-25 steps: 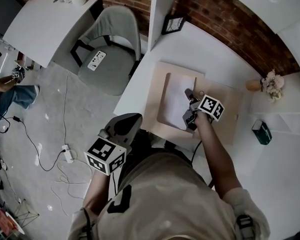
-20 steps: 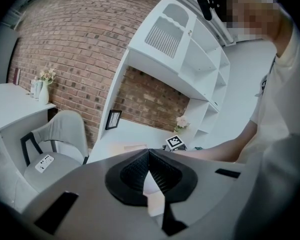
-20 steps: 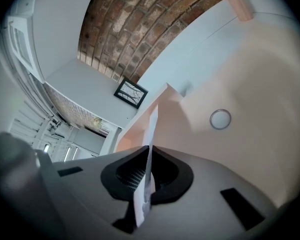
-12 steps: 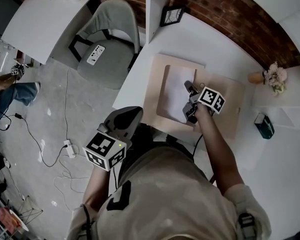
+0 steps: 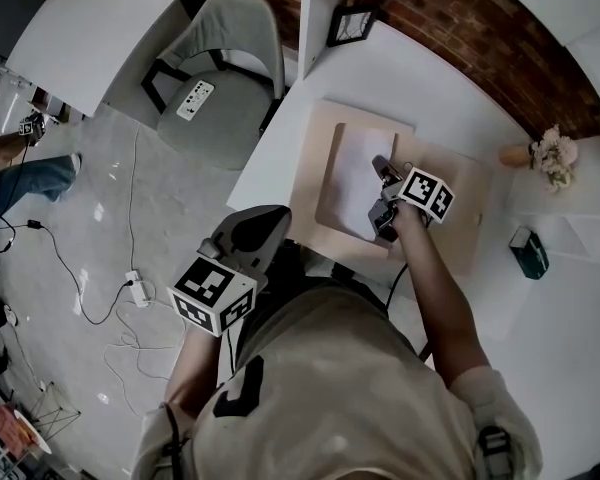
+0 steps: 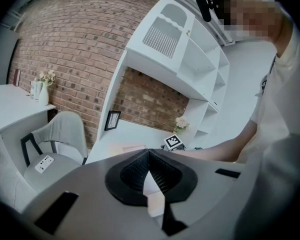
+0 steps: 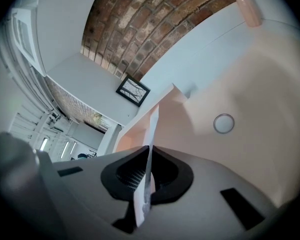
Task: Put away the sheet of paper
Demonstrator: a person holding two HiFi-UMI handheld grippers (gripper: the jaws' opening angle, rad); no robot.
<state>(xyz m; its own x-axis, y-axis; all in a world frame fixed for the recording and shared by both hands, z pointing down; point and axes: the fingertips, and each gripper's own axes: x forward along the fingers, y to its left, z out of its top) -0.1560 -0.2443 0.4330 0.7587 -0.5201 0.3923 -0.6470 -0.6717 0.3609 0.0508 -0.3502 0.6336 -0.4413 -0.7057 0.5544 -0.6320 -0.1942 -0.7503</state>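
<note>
Head view: nearest the person, the left gripper (image 6: 148, 154) hangs off the desk edge, jaws pressed together on nothing. Beyond it, the right gripper (image 7: 149, 154) is clamped on one edge of the sheet of paper (image 5: 360, 178), over a beige mat (image 5: 450, 238). Held so thinly, the sheet could slip, or crease against the mat's raised rim. Farther back, a picture frame (image 5: 346, 25) and flowers (image 5: 552, 155) crowd the desk.
</note>
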